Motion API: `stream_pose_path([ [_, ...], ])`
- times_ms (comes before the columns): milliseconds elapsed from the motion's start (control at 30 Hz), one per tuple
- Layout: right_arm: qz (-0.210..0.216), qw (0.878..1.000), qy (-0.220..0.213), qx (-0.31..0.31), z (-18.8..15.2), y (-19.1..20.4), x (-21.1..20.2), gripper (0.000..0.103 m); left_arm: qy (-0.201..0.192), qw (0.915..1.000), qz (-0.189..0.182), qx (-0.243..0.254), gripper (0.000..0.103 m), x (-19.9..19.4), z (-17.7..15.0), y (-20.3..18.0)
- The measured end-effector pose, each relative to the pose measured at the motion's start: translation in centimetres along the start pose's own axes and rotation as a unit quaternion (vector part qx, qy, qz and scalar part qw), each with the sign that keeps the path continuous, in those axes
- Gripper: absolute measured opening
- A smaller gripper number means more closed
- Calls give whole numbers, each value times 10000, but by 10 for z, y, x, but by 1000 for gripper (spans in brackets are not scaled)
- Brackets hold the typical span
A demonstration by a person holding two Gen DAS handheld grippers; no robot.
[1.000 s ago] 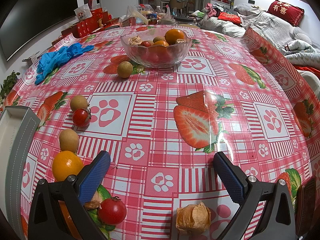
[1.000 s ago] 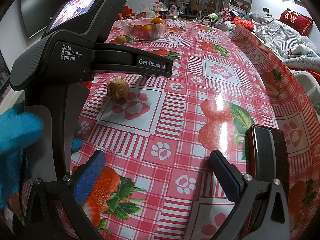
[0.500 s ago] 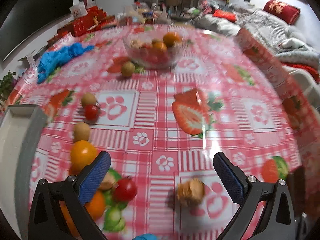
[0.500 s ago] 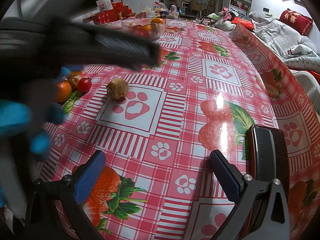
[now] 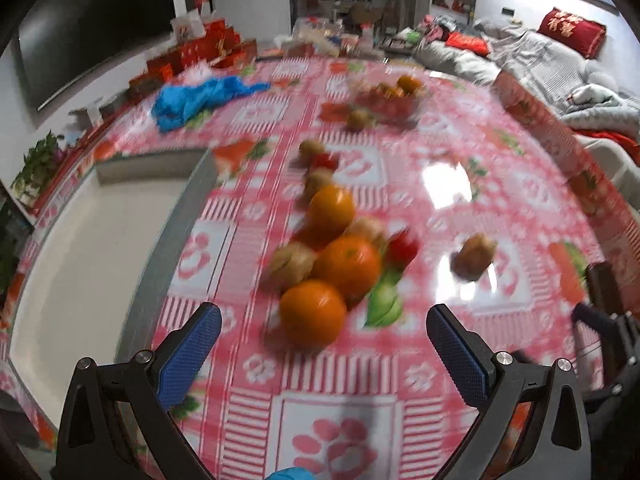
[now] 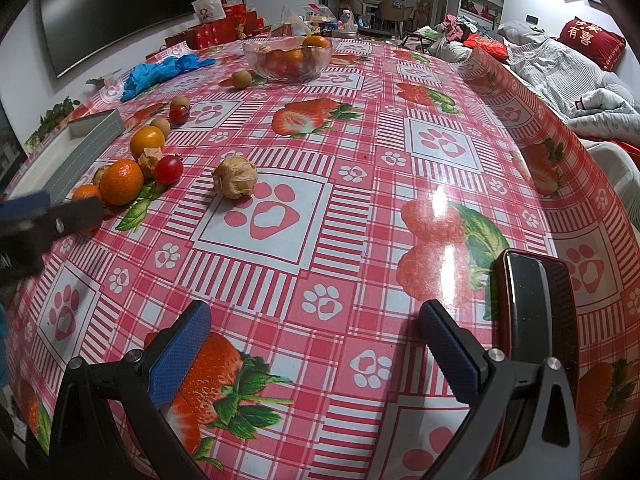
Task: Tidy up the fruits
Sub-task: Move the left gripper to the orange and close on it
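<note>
My left gripper is open and empty, just short of the nearest orange. Behind it lie another orange, a third orange, husked fruits, a cherry tomato and a lone husked fruit; this view is motion-blurred. My right gripper is open and empty over bare tablecloth. In its view I see the oranges, a cherry tomato, the lone husked fruit and a glass bowl of fruit at the far side.
A grey-rimmed white tray lies at the left, also in the right wrist view. Blue gloves lie at the far left. A dark phone-like object sits by my right gripper. The left gripper's finger shows at the left edge.
My left gripper has pulled back and swung left; the tray and the cluster of oranges now sit ahead of it. It has left most of the right wrist view. My right gripper has not moved.
</note>
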State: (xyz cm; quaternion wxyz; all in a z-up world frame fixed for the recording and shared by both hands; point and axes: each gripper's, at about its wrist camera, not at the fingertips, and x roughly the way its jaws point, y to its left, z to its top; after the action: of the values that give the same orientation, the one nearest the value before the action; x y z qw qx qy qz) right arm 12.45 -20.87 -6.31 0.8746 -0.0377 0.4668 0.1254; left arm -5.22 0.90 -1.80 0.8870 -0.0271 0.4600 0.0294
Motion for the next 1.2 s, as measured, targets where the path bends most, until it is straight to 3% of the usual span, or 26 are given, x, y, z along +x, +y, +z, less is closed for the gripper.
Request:
stream_pose_path([
  [100, 143, 9997, 166, 50, 3, -4, -3, 103, 64, 9999, -57, -148, 103, 7, -3, 7],
  [333, 358, 9988, -132, 291, 6, -31, -42, 103, 439, 9989, -24, -184, 103, 34, -4, 3],
  [633, 547, 9985, 32, -66, -20, -15, -44, 103, 237, 9996, 11, -119, 103, 34, -10, -2],
  [767, 515, 9987, 65, -11, -19, -16, -40, 103, 639, 9979, -3, -92, 103, 38, 0, -1],
  [900, 606, 9977, -196, 243, -21, -32, -52, 103, 113, 9998, 150, -46, 103, 19, 0, -2],
  [933, 656, 9968, -301, 349, -22, -39, -57, 103, -5, 9997, 225, 40, 101, 14, 0, -4],
  [967, 689, 9959, -392, 427, -24, -45, -61, 103, -62, 9996, 258, 109, 92, 12, 0, -6],
  [1033, 676, 9950, -528, 515, -27, -53, -68, 103, 2, 9996, 209, 177, 85, 15, 2, -9],
  [1067, 660, 9947, -578, 534, -30, -56, -71, 103, 70, 9997, 172, 147, 79, 18, 2, -9],
  [1100, 652, 9946, -603, 538, -31, -57, -73, 103, 145, 9997, 157, 98, 64, 22, 2, -8],
  [1200, 594, 9951, -613, 504, -36, -57, -76, 103, 249, 9996, -42, -112, 44, 28, -1, -3],
])
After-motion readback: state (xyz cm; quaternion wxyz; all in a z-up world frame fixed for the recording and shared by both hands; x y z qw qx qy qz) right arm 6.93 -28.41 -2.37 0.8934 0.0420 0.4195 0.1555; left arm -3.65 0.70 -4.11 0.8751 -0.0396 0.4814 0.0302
